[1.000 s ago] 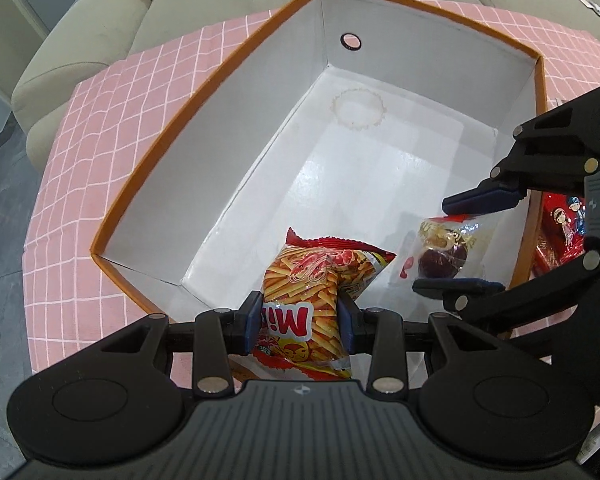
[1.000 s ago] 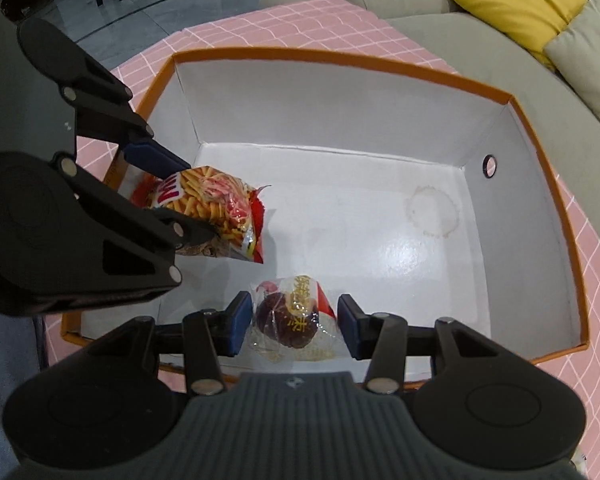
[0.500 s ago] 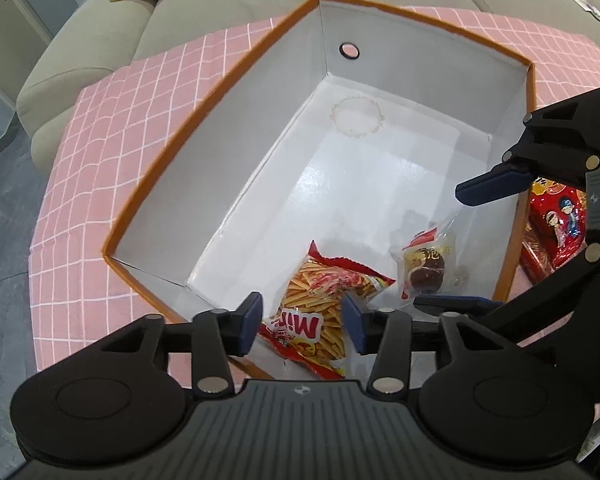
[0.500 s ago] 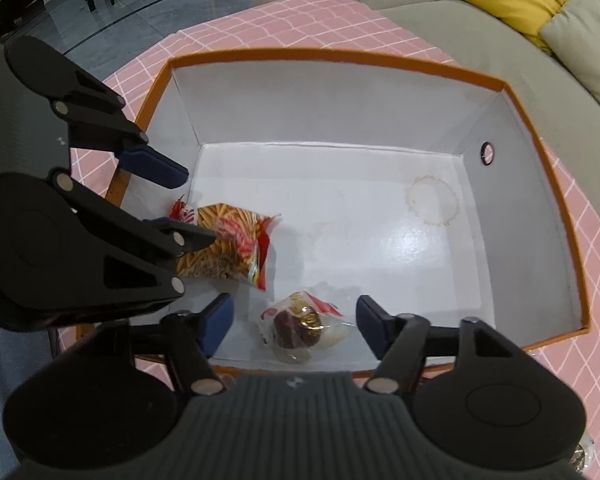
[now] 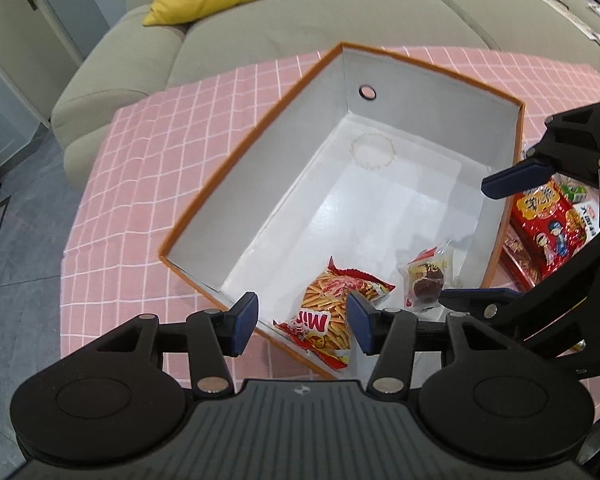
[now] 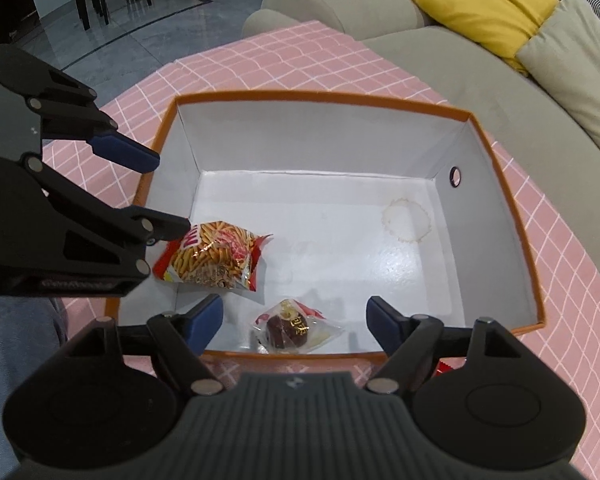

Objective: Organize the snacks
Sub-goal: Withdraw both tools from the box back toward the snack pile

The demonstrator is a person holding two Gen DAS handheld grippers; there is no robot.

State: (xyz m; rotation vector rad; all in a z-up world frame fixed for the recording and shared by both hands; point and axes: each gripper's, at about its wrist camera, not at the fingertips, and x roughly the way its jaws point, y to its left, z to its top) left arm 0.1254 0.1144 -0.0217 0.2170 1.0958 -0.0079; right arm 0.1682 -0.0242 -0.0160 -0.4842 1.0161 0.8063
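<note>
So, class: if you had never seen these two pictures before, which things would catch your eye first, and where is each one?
First, the orange-rimmed white box on the pink checked tablecloth. On its floor near the front lie a red stick-snack bag and, beside it, a clear-wrapped dark sweet. Both the left gripper and right gripper hang open above them, the right's jaws still opening.

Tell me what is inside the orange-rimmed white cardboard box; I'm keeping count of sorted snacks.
Inside the orange-rimmed white cardboard box: a red-and-yellow foil bag of stick snacks and a clear-wrapped dark round sweet, lying apart. A gripper finger covers the bag's corner.
</note>
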